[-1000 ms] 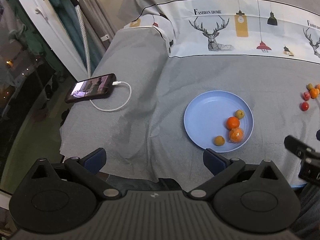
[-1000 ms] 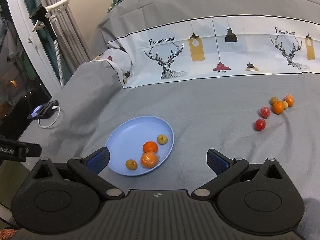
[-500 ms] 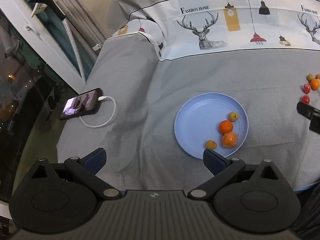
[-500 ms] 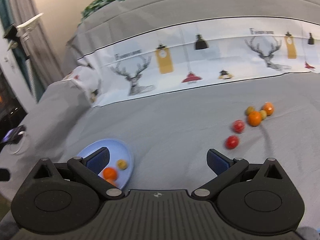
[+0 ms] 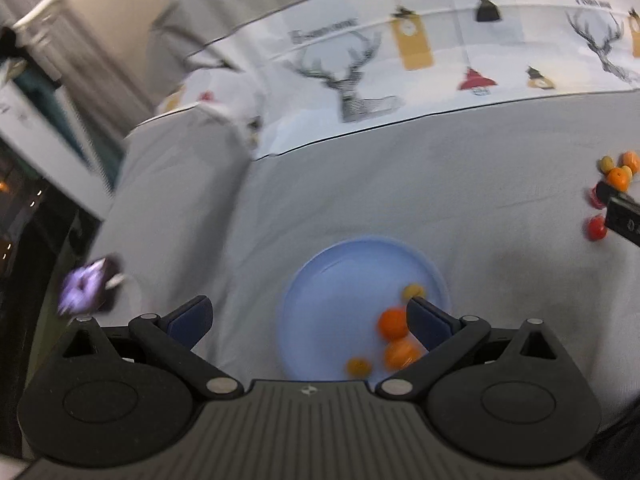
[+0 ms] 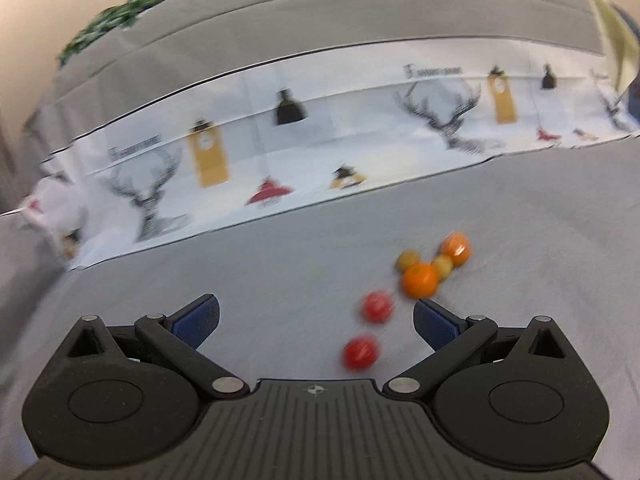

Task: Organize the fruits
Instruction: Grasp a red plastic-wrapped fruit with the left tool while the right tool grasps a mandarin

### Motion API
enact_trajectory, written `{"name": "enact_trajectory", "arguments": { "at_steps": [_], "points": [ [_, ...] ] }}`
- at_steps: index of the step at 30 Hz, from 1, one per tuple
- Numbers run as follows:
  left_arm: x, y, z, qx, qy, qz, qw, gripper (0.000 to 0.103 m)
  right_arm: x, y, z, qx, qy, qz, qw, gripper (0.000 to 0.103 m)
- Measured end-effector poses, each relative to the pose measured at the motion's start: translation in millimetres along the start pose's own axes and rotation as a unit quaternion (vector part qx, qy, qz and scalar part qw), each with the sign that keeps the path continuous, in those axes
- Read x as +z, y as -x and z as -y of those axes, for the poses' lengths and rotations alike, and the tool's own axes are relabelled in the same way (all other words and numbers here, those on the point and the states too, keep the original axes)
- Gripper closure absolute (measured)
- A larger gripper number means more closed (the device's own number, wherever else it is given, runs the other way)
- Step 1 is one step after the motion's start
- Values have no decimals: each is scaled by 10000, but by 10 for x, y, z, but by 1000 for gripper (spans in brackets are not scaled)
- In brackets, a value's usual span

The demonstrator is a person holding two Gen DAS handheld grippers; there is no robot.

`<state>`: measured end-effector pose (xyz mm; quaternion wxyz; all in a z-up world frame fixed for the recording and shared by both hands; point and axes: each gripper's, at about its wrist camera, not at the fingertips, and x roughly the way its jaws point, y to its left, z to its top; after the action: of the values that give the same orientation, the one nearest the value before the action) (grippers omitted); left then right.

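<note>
A light blue plate (image 5: 344,264) lies on the grey bedsheet and holds two oranges (image 5: 394,323) and two small yellow fruits (image 5: 413,291). My left gripper (image 5: 308,312) is open and empty just above the plate's near side. In the right wrist view a loose cluster lies on the sheet: two red fruits (image 6: 360,352), an orange (image 6: 420,279), another orange (image 6: 455,248) and two small yellow fruits (image 6: 407,259). My right gripper (image 6: 316,316) is open and empty, close over the red fruits. Its dark tip (image 5: 622,216) shows at the left wrist view's right edge.
A lit phone (image 5: 86,286) with a white cable lies near the bed's left edge. A white printed band with deer and lamps (image 6: 280,148) crosses the bed behind the fruits. Curtains and a window stand at the far left (image 5: 48,92).
Both grippers have moved forward and lower towards the bed. The right one swung right, from the plate to the loose fruit cluster. The left one closed in on the plate. Both stay open.
</note>
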<state>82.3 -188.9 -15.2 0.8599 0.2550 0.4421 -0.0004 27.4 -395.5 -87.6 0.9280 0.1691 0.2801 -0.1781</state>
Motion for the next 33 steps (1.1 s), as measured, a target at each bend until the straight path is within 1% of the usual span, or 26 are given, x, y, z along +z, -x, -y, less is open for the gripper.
{"name": "enact_trajectory", "arguments": {
  "at_steps": [2,4,5,6,8,10,11,12,14,15,16,17,19,21,23,25,26,27,28,31,32,33],
  "points": [
    [182,-150,240,-261,-152,65,9995,0,10,-174,86,-411,-85,158,9990,1],
    [322,-238,478,-434,-263,277,9983,0,-14,-310,161,-943,-170,136,9953,1],
    [378,-283,593,-460,-329,390,9976,0,-49,-348,199,-1041,-163,155,9943,1],
    [428,-334,705,-500,-407,448,9969,0,-96,-387,228,-1049,-88,156,9943,1],
    [480,-441,860,-673,-515,511,9951,0,-196,-507,257,-1140,216,16,9932,1],
    [524,-552,986,-721,-604,627,9936,0,-254,-669,276,-1323,462,-219,9899,1],
    [525,-603,1044,-747,-623,737,9925,0,-259,-748,282,-1345,539,-324,9889,1],
    [543,-671,1127,-787,-673,767,9917,0,-256,-804,288,-1337,577,-359,9887,1],
    [625,-816,1280,-1041,-755,619,9898,0,-247,-897,286,-1328,617,-314,9887,1],
    [682,-877,1355,-1197,-781,550,9882,0,-245,-949,288,-1389,655,-299,9877,1],
    [729,-919,1406,-1275,-812,562,9869,0,-233,-991,282,-1514,661,-298,9858,1],
    [769,-949,1449,-1261,-834,619,9866,0,-210,-1045,306,-1659,600,-307,9838,1],
    [814,-1023,1481,-1138,-767,665,9883,0,-140,-1100,380,-1652,356,-186,9854,1],
    [806,-1117,1472,-1201,-678,527,9890,0,-53,-1160,440,-1760,227,53,9841,1],
    [764,-1224,1482,-1228,-640,392,9896,0,12,-1193,548,-1691,17,177,9854,1],
    [670,-1259,1489,-1233,-585,311,9902,0,38,-1193,710,-1653,-330,182,9855,1],
    [620,-1277,1500,-1295,-561,247,9897,0,36,-1198,775,-1752,-377,122,9837,1],
    [558,-1283,1516,-1395,-546,174,9886,0,20,-1229,825,-1968,-335,-2,9799,1],
    [507,-1273,1539,-1542,-539,194,9864,0,0,-1247,865,-2058,-305,-46,9781,1],
    [400,-1170,1655,-1913,-544,490,9788,0,-35,-1200,922,-1956,-350,-20,9801,1],
    [380,-1134,1712,-2075,-609,562,9747,0,-48,-1172,926,-1868,-309,-12,9819,1],
    [364,-1101,1775,-2291,-711,637,9687,0,-50,-1152,941,-1818,-315,9,9828,1]
  ]
}}
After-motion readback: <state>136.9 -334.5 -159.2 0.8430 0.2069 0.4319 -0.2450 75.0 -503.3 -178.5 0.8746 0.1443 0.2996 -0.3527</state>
